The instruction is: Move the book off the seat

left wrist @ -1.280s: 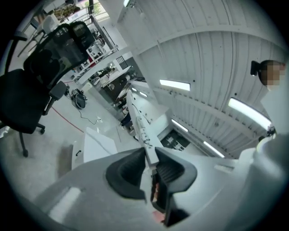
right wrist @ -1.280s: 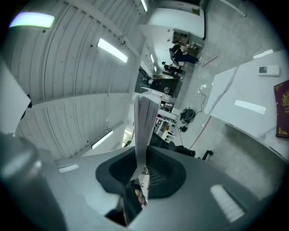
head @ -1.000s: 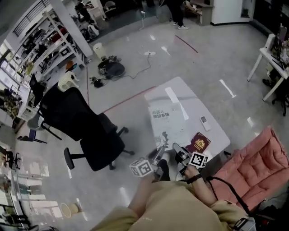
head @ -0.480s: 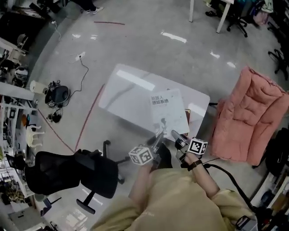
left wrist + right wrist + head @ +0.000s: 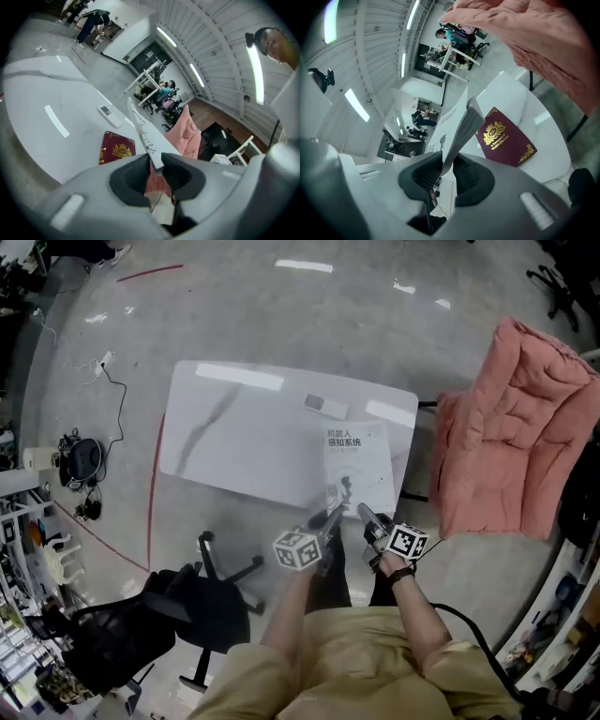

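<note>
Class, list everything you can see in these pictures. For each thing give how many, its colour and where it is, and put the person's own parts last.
table: one, white, middle of the floor
book: one, white, over the table's near edge, held by both tools
booklet: one, dark red with gold print, flat on the table below the book
remote: one, white, on the table's far side
padded chair: one, pink, right of the table
office chair: one, black, on the floor near left
power strip: one, white, on the floor left of the table
left tool: one, grey, shut on the book's edge
right tool: one, grey, shut on the book's edge
shirt: one, tan, bottom of the head view
</note>
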The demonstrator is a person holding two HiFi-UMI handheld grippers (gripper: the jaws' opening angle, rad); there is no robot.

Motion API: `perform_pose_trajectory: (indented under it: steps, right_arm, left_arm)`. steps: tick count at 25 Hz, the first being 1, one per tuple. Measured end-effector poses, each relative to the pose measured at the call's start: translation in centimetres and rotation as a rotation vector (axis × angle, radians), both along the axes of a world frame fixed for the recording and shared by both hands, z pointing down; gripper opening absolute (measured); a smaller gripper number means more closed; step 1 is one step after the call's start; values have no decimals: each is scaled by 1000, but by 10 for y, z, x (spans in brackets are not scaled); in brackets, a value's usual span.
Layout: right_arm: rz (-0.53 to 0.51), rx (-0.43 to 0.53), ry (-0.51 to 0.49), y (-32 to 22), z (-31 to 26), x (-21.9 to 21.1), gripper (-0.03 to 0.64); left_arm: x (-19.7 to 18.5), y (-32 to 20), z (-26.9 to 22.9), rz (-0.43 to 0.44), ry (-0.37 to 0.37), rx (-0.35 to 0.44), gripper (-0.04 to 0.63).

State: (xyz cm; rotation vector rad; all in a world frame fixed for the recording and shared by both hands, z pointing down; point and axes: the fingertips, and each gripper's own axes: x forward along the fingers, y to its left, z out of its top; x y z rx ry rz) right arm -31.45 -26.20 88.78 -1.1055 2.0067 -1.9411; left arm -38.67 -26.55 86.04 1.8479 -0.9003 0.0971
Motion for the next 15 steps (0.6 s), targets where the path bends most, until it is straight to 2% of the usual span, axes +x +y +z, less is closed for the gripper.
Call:
perform_pose_trajectory:
  steps: [3, 7, 11, 15]
  right_arm:
    - [23, -73, 27, 18, 52, 5, 74]
    - [23, -75, 33, 9, 105, 0, 70]
    - [38, -96, 48, 11, 136, -5, 66]
    - [114, -207, 47, 19, 163, 2, 85]
  left_arm:
    - [3, 13, 50, 28, -15, -68, 74]
    - [1, 7, 112, 49, -37, -83, 73]
    - [-6, 12, 150, 1, -29, -140, 67]
    - [-3, 24, 175, -22, -79, -192, 75]
